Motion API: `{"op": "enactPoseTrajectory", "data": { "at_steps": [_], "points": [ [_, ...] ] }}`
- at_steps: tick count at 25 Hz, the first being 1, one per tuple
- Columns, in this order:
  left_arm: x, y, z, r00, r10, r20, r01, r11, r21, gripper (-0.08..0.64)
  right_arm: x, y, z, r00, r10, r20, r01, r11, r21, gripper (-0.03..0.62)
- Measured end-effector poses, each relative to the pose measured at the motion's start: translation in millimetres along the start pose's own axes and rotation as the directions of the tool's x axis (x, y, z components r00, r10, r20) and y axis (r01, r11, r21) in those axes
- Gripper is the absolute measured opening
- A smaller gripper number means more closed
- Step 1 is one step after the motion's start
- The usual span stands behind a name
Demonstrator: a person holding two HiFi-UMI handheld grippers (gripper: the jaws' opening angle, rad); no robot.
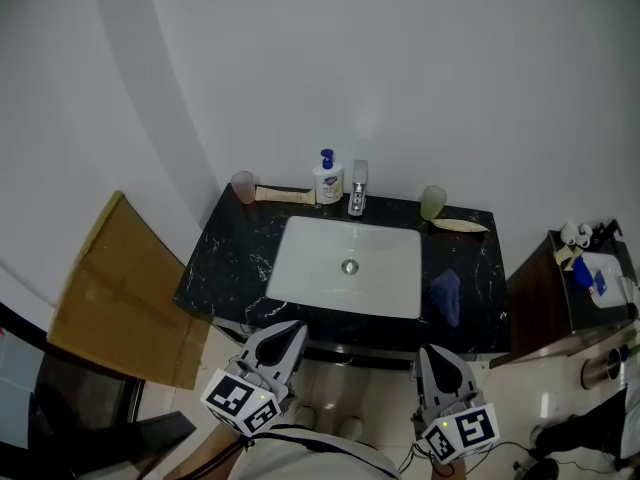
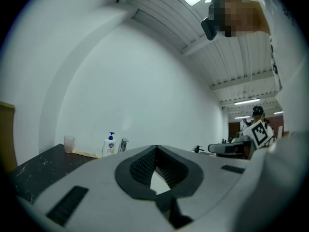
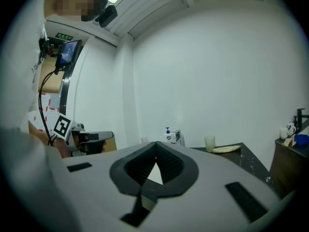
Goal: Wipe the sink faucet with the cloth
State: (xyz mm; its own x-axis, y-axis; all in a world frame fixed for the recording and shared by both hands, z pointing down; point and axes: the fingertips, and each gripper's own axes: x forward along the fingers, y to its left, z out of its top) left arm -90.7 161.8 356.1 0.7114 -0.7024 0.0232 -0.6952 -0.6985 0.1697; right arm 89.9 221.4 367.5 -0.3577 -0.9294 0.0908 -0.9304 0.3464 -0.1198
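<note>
head view: left tongs (image 1: 293, 328) and right tongs (image 1: 433, 354) level, side by side before the sink (image 1: 310, 268), tips together, empty

One black bench (image 1: 235, 263) carries one white sink (image 1: 310, 258) and one faucet (image 1: 357, 192). There is one soap pump bottle (image 1: 328, 178). Cups number two: one pink cup (image 1: 243, 186) and one pale green cup (image 1: 432, 203). Flat tan pieces also number two, the left tan piece (image 1: 284, 195) and the right tan piece (image 1: 461, 226); what they are cannot be told. One blue cloth (image 1: 446, 296). Two grippers: the left gripper (image 1: 292, 330) and the right gripper (image 1: 433, 355). One cardboard sheet (image 1: 110, 288). One dark cabinet (image 1: 545, 298), the oddments on top too small to count.
</note>
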Motion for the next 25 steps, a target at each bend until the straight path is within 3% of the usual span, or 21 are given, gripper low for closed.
{"op": "enactPoseTrajectory", "data": {
  "at_steps": [14,25],
  "points": [
    [9,-18,-15,0.999,0.048,-0.018,-0.048,0.999,-0.008,0.002,-2,-18,-8,0.998,0.063,-0.02,-0.063,0.998,-0.002,0.003],
    [58,32,-10,1.0,-0.004,-0.019,0.004,1.0,-0.013,0.002,59,-32,-5,0.999,0.024,-0.023,-0.024,1.0,-0.001,0.003]
  ]
}}
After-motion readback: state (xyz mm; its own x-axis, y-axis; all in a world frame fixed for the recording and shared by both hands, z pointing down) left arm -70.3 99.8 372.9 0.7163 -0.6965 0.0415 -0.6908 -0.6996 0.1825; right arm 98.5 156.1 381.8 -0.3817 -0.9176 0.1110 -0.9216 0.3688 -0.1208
